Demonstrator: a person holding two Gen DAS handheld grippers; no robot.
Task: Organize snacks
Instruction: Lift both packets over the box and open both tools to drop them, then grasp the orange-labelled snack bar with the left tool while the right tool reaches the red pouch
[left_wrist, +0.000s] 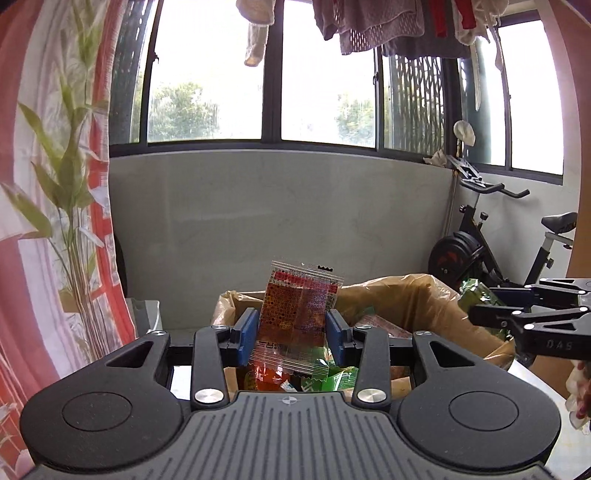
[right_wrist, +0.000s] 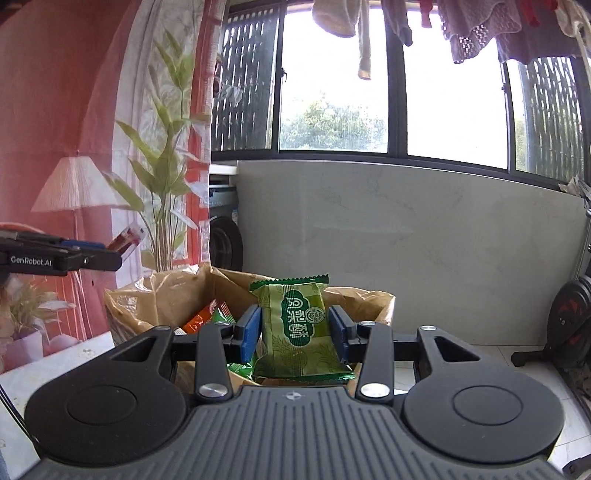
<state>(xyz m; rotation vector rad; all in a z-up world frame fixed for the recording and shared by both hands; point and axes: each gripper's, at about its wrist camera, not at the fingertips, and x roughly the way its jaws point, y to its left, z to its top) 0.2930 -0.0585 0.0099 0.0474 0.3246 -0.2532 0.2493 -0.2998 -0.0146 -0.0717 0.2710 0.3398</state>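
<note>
In the left wrist view, a red patterned sachet (left_wrist: 297, 314) with clear sealed edges is clamped upright between the blue pads (left_wrist: 246, 330) of the left gripper (left_wrist: 291, 330); the jaws are closed on its middle, its lower seam hanging below the pads and its notched top standing above them. It is judged to be light, thin and limp, with slick film that could slide or crumple, so a hold across the filled middle rather than on a seam is thought safest. In the right wrist view, a green wrapped pastry (right_wrist: 299, 328) is gripped across its width by the right gripper (right_wrist: 295, 334), the pads pressed against both sides and the crimped top edge rising above them. It is judged to be puffier and a little firmer, yet crushable, so gentle pressure is called for. Just behind and below both packets, a box lined with a tan plastic bag (left_wrist: 417, 302) is seen, with more orange and green snacks (left_wrist: 328, 380) lying inside. Beyond, a grey wall and windows are seen.
</note>
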